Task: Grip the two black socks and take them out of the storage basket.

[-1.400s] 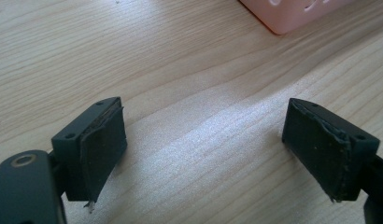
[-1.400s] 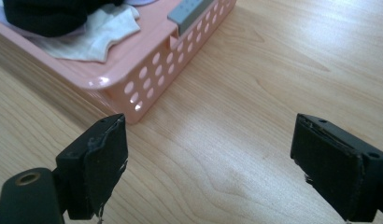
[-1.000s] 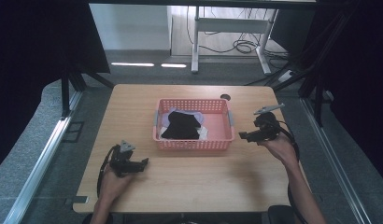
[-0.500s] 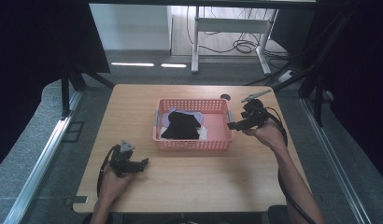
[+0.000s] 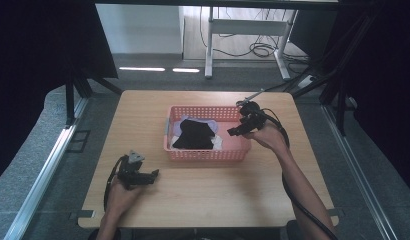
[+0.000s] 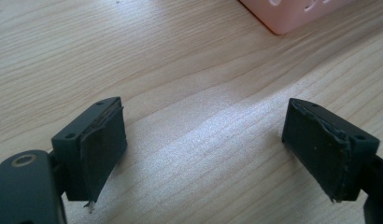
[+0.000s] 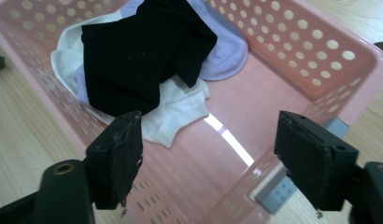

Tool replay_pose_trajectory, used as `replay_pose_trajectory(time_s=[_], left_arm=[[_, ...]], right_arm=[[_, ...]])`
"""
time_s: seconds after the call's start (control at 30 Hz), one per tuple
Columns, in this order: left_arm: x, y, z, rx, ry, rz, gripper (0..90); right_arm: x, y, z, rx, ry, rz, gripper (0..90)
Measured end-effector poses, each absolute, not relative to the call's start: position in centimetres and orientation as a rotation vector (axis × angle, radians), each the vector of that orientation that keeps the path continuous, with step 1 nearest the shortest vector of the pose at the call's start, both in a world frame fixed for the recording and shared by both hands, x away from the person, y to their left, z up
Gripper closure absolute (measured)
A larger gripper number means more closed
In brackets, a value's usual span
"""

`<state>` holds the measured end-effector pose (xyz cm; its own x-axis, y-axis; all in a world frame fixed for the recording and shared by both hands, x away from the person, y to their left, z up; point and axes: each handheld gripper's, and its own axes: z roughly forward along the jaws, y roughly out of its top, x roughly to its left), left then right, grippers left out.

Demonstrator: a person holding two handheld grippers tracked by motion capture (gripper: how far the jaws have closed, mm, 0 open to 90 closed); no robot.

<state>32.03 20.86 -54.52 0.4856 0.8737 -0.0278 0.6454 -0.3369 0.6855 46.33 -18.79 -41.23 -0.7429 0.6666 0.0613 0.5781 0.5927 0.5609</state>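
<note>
Wooden worktop (image 5: 203, 200) carries my pink basket (image 5: 205, 154), long axis crosswise; right tool (image 5: 235, 131) hovers over its black sock (image 5: 193, 136), jaws wide but just been closing; left tool (image 5: 152, 175) wide, empty.

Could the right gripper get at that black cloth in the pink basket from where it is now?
Probably yes. The right gripper hangs over the pink basket, jaws open with nothing between them, and the black cloth lies uncovered on top of the white cloth.

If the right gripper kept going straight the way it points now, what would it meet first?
Probably the white garment at the near edge of the clothes pile in the pink basket, with the black garment just beyond. The right gripper is open with nothing between its jaws; depth is hard to judge, so the basket floor may come first.
</note>
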Motion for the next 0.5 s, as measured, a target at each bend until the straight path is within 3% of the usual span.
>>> replay_pose_trajectory(time_s=[0.5], left_arm=[[32.0,20.9,-54.5,2.094,1.247,0.461,13.5]], right_arm=[[47.7,-14.6,-43.1,0.926,2.78,0.754,37.7]])
